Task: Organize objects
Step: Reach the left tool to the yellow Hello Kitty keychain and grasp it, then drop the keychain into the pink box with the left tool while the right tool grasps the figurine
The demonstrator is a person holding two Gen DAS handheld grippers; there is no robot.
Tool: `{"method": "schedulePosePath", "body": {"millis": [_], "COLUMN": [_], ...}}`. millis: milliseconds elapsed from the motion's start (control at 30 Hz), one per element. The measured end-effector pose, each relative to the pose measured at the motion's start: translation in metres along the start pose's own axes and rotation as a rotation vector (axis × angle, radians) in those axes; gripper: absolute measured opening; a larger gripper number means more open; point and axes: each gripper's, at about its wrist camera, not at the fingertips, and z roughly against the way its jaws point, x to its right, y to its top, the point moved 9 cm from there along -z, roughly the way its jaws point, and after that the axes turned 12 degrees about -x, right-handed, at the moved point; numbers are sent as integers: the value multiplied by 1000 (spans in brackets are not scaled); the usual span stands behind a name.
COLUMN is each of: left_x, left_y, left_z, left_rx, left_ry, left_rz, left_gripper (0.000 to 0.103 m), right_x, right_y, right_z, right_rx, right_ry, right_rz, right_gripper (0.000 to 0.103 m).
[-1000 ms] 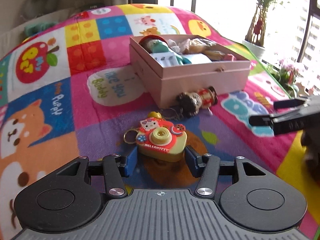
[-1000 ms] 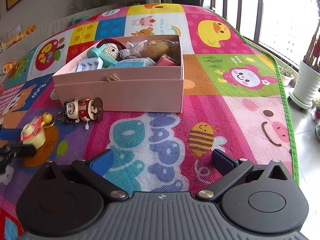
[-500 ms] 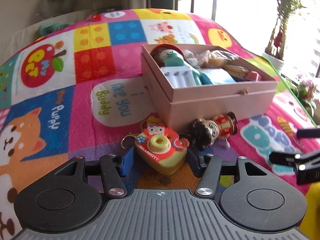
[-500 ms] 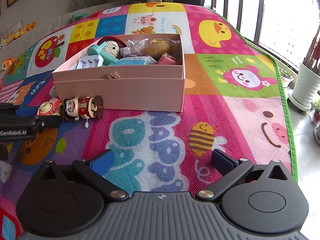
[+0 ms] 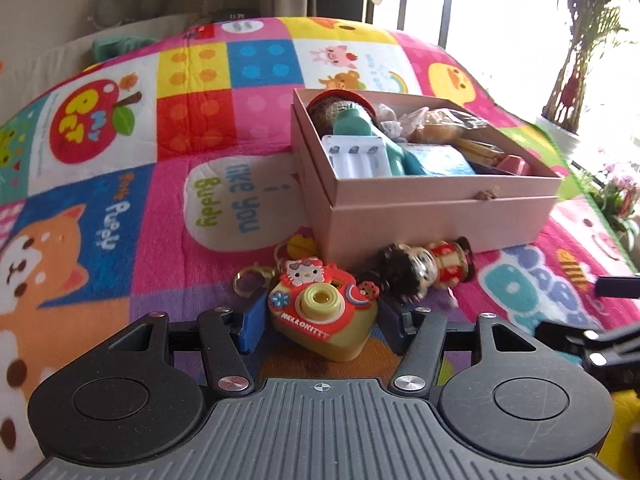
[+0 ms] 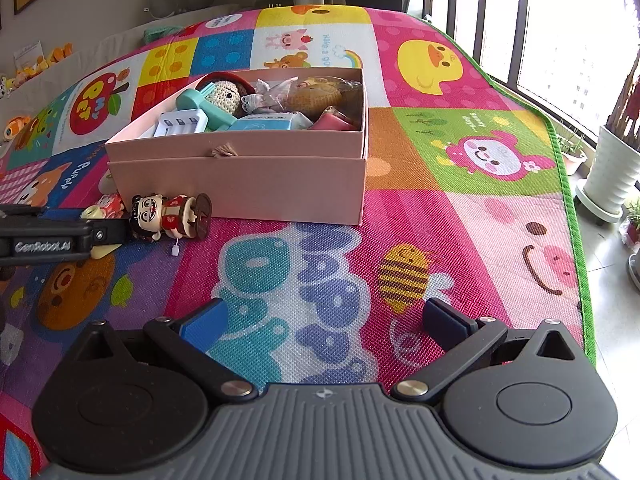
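Note:
My left gripper (image 5: 322, 318) is shut on a red and yellow Hello Kitty toy camera (image 5: 324, 310) with a gold key ring, held just above the colourful play mat. A small doll figure (image 5: 426, 266) in a red costume lies on the mat just beyond it, in front of the pink box (image 5: 436, 216). The box is open and holds several items. In the right wrist view the box (image 6: 256, 168) sits ahead left, the doll (image 6: 170, 216) lies at its front left corner, and the left gripper (image 6: 102, 224) shows at the left edge. My right gripper (image 6: 322, 320) is open and empty over the mat.
The play mat (image 6: 460, 208) ends in a green border at the right, with bare floor and a white plant pot (image 6: 612, 172) beyond. Plants (image 5: 576, 60) stand by the window. A wall and small toys (image 6: 32, 64) lie at the far left.
My left gripper has carried the toy camera forward towards the box and the doll. My right gripper has stayed in place, open.

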Motion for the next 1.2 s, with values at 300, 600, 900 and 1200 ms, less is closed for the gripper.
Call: {"method": "schedulePosePath", "body": {"millis": [300, 600, 900, 1200], "left_x": [10, 12, 10, 13], "left_y": [-69, -88, -91, -92], "left_z": [55, 66, 68, 68], "left_rx": [-28, 21, 30, 34], "left_ry": [-109, -77, -81, -65], "left_rz": [-58, -38, -41, -55], "left_gripper": [63, 63, 63, 63], "right_x": [-25, -102, -102, -64], "right_y": [5, 52, 51, -3], "right_z": [2, -25, -3, 55], "right_rx": [-3, 21, 6, -41], "right_ry": [104, 109, 157, 140], "right_rz": [70, 191, 194, 222], "right_gripper": [103, 94, 63, 63]}}
